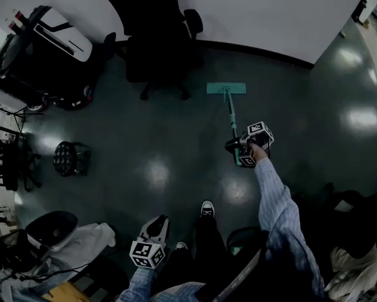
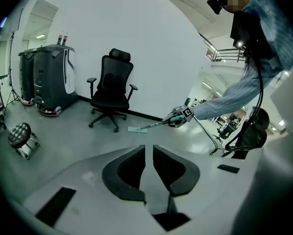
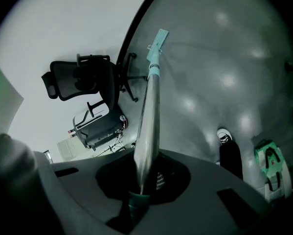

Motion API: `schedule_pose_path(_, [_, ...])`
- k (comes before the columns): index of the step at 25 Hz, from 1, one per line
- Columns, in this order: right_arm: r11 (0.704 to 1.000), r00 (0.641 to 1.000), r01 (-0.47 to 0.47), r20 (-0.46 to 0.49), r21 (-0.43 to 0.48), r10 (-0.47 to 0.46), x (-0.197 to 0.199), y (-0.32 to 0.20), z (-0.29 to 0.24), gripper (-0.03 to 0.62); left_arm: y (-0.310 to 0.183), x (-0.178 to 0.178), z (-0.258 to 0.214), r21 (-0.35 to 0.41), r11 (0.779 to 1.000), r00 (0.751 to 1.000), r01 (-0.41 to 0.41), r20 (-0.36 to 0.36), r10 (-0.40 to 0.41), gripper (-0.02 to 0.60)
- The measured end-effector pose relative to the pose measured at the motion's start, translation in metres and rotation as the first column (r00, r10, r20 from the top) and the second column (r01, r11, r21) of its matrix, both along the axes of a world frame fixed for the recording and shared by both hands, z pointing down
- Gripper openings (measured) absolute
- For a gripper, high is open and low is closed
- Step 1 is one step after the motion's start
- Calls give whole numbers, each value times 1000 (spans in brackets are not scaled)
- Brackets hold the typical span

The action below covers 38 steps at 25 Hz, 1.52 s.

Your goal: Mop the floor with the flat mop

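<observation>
The right gripper [image 3: 142, 182] is clenched on the teal end of the mop handle [image 3: 148, 111]. The handle slants down to the mop head [image 1: 226, 88], which lies flat on the floor [image 1: 157, 143] near its far edge by the wall [image 1: 270, 11], just right of a black chair [image 1: 153, 30]. The left gripper [image 2: 148, 168], jaws a narrow slit apart, holds nothing and hangs low near a shoe [image 1: 206, 209].

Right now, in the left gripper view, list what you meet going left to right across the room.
grey machine → black office chair → flat mop head → right gripper → person's sleeve
</observation>
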State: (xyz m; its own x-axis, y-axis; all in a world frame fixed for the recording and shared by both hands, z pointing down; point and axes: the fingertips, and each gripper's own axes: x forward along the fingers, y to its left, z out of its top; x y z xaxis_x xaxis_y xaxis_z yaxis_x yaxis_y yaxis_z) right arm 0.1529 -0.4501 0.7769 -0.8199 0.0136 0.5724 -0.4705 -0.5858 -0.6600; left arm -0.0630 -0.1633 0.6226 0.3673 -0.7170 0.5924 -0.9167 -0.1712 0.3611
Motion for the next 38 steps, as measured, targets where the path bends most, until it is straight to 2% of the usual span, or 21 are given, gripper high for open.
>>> schedule_pose_path(8, [1000, 999, -31, -17, 6, 31, -10, -67, 7, 31, -16, 1, 14, -21, 1000, 1000, 21, -8, -21, 51])
schedule_pose_path(16, [998, 998, -54, -12, 16, 55, -23, -55, 9, 31, -35, 10, 8, 42, 999, 999, -8, -35, 9, 51])
schedule_pose_path(23, [999, 999, -39, -12, -3, 39, -19, 6, -4, 31, -33, 17, -12, 108, 993, 998, -51, -39, 55, 51])
schedule_pose_path(28, [999, 999, -35, -9, -18, 35, -10, 80, -13, 31, -14, 31, -24, 148, 979, 990, -140, -5, 142, 51])
schedule_pose_path(38, [998, 999, -36, -17, -52, 35, -15, 227, -34, 31, 26, 31, -52, 211, 952, 971, -223, -35, 235, 51])
